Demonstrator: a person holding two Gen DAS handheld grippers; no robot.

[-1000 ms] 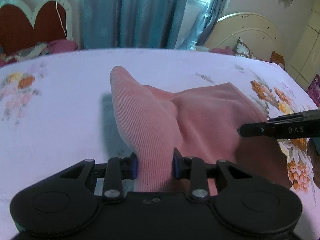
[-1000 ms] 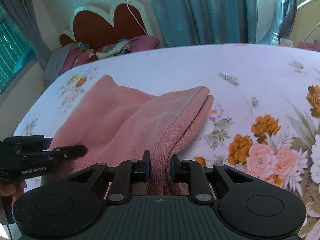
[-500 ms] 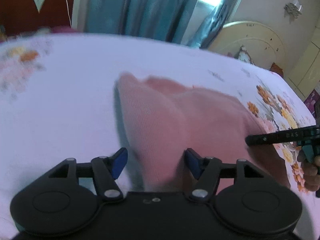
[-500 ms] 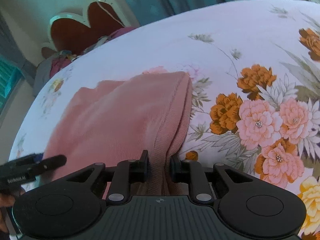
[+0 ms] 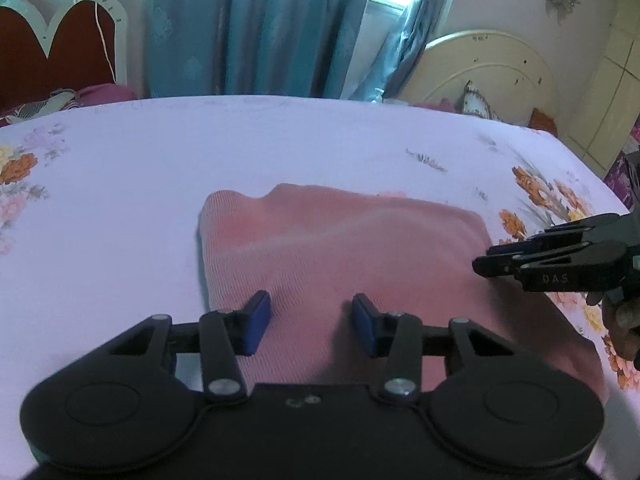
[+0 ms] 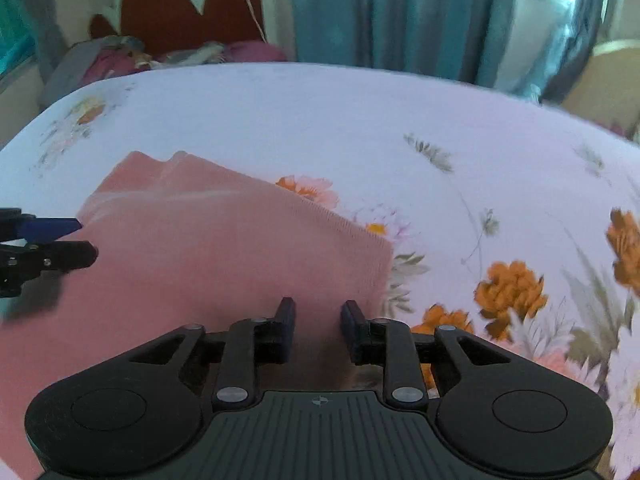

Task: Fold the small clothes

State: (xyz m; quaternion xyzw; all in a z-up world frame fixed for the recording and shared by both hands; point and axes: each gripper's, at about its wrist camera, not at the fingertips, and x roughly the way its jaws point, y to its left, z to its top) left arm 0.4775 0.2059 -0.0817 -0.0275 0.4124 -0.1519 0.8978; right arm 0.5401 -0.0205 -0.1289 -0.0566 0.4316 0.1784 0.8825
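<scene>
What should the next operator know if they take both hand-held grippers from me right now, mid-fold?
Left hand-held gripper: jaws open, holding nothing, low over the near left part of the pink garment.
Right hand-held gripper: jaws open, holding nothing, low by the garment's near right edge.
Garment: lies folded on the floral bedsheet, fairly flat, with a slight ridge across the top layer and two layers showing at the far left corner.
Done: one fold is laid down and both grips are released.
Left: probably smooth the ridge, then judge whether another fold is needed; no other clothes are in view on the sheet.
</scene>
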